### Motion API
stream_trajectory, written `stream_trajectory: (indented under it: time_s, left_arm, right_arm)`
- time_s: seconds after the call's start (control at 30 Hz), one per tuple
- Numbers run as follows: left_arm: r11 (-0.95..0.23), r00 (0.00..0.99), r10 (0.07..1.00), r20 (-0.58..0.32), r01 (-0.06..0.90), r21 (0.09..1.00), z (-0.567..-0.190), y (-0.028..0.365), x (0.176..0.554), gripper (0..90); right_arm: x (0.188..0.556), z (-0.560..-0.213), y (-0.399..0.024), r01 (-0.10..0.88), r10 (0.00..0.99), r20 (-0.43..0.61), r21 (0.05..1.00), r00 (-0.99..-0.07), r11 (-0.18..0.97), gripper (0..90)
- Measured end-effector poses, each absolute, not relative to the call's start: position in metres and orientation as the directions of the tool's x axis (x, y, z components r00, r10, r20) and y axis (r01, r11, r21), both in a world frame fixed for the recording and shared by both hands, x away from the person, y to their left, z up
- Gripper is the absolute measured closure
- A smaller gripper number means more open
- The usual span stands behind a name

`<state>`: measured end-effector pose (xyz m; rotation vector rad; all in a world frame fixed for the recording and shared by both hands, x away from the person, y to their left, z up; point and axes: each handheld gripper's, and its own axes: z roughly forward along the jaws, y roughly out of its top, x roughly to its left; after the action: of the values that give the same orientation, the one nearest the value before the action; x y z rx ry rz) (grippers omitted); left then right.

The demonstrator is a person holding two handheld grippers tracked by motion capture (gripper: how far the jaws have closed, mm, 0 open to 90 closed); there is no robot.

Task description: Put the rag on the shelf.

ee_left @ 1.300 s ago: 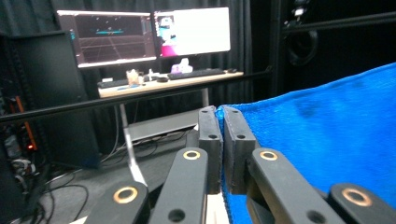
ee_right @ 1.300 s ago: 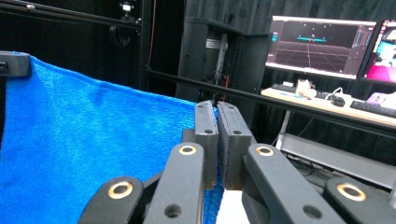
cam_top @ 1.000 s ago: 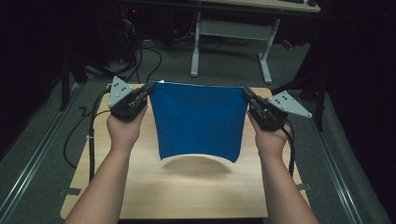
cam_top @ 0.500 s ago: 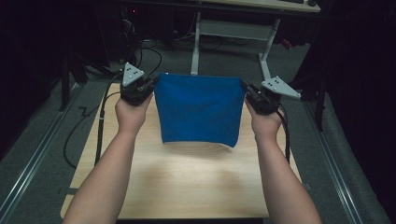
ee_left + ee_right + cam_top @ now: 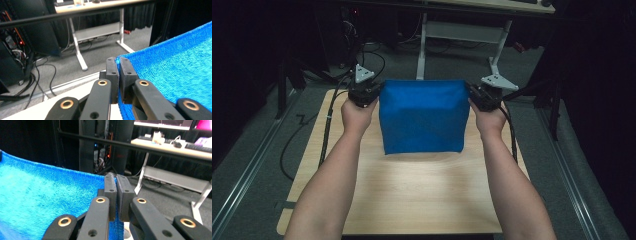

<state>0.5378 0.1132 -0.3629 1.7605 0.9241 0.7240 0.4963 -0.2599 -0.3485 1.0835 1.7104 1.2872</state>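
While each tool pinches a top corner of the blue towel (image 5: 422, 117), the cloth hangs taut between them: the left tool (image 5: 363, 93) has its jaws clamped on the left corner, the right tool (image 5: 483, 96) on the right one. Seen along each tool's jaws, the terry edge is nipped right at their tips. This looks like a spread or a fold in progress, with the lower hem touching or just above the desk (image 5: 412, 195). Next would likely be lowering the cloth flat, both tools moving level together. Bare wood lies open toward the person; the far desk edge sits close beneath the tools.
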Motion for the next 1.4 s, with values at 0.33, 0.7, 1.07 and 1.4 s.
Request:
stream_trajectory:
  time_s: [0.33,0.7,1.07,1.4]
  left_arm:
    - [-0.267,0.553,0.832,0.028,0.357,0.895,-0.398,0.113,0.547,87.2]
    - [-0.276,0.570,0.822,0.003,0.392,0.878,-0.430,0.115,0.537,87.2]
    - [-0.271,0.576,0.816,-0.044,0.449,0.852,-0.464,0.119,0.528,87.2]
    - [-0.265,0.583,0.810,-0.065,0.462,0.846,-0.482,0.120,0.520,87.2]
  right_arm:
    - [0.513,-0.383,-0.262,0.281,0.916,-0.056,0.943,-0.397,0.180,87.8]
    - [0.509,-0.420,-0.262,0.347,0.917,-0.022,0.922,-0.398,0.173,87.8]
    - [0.504,-0.454,-0.259,0.402,0.908,0.021,0.901,-0.419,0.165,87.7]
    - [0.500,-0.473,-0.257,0.428,0.906,0.038,0.889,-0.423,0.162,87.5]
